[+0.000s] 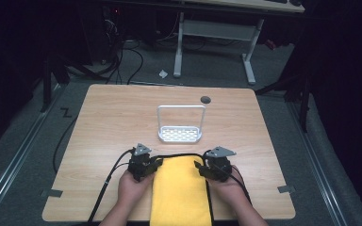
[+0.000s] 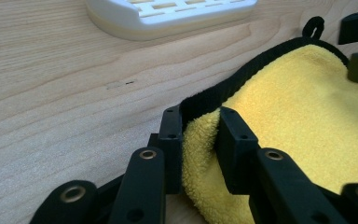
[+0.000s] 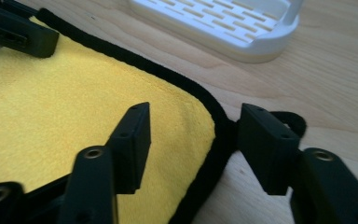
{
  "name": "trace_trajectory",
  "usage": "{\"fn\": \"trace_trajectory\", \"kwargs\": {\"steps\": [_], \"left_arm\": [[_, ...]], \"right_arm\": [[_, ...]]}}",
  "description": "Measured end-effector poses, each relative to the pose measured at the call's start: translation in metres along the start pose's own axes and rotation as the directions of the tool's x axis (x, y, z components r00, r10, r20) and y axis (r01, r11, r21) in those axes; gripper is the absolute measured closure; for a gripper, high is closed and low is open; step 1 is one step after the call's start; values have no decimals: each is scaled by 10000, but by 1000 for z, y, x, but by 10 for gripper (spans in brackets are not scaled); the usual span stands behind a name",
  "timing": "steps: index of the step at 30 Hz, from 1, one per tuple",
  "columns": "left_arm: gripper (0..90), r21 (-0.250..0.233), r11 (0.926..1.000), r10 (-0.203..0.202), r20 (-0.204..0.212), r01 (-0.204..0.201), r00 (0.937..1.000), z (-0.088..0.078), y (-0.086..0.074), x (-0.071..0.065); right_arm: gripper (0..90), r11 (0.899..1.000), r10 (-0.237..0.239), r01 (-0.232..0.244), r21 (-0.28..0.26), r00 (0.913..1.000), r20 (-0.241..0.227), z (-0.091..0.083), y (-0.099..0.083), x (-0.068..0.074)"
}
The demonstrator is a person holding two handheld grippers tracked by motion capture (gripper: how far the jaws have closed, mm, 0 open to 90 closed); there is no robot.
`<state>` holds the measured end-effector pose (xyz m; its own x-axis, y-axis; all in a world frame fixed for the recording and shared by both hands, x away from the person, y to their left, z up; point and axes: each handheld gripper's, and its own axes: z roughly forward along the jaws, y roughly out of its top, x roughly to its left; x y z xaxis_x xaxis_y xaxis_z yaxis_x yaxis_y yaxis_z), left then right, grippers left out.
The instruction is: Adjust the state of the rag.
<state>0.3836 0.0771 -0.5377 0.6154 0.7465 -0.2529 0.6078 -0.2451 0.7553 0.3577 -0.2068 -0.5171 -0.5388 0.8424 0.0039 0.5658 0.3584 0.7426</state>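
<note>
A yellow microfibre cloth (image 1: 181, 190) with black edging lies on the near middle of the wooden table (image 1: 113, 117), its near end hanging over the table's front edge between the person's forearms. The left gripper (image 1: 147, 165) sits at the cloth's far left corner and its jaws pinch that corner, the yellow pile bunched up between the pads (image 2: 172, 140). The right gripper (image 1: 207, 170) is at the far right corner with its jaws standing wide apart, straddling the black hem without pressing it; the cloth's small black hanging loop (image 3: 292, 120) lies just beside the outer jaw. Just beyond the cloth stands a white slotted rack (image 1: 180, 134) with a tall wire handle, apart from both grippers, and farther back a dark round grommet (image 1: 205, 100) is set in the tabletop. Black cables trail from the grippers across the cloth's far edge and off the front of the table
</note>
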Motion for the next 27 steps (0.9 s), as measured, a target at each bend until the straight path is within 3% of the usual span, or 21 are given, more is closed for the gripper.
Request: {"fn": "trace_trajectory", "kwargs": {"steps": [6, 10, 14, 21, 27], "left_arm": [[706, 6, 10000, 42, 1, -42, 10000, 0, 0, 0], [704, 8, 10000, 58, -2, -58, 10000, 0, 0, -1], [704, 8, 10000, 47, 5, -47, 10000, 0, 0, 0], [704, 9, 10000, 59, -4, -59, 10000, 0, 0, -1], [705, 2, 10000, 52, -2, -52, 10000, 0, 0, -1]], "right_arm": [[328, 9967, 622, -624, 524, 9981, 51, 18, 3, -7], [345, 9979, 396, -404, 513, 9991, 154, 18, 2, -5], [500, 9993, -37, 35, 379, 10000, 48, 17, 0, -2], [692, 9995, -50, 56, 297, 9998, -199, 16, -1, 3], [778, 9997, 38, -30, 231, 9993, -364, 16, -1, 6]]}}
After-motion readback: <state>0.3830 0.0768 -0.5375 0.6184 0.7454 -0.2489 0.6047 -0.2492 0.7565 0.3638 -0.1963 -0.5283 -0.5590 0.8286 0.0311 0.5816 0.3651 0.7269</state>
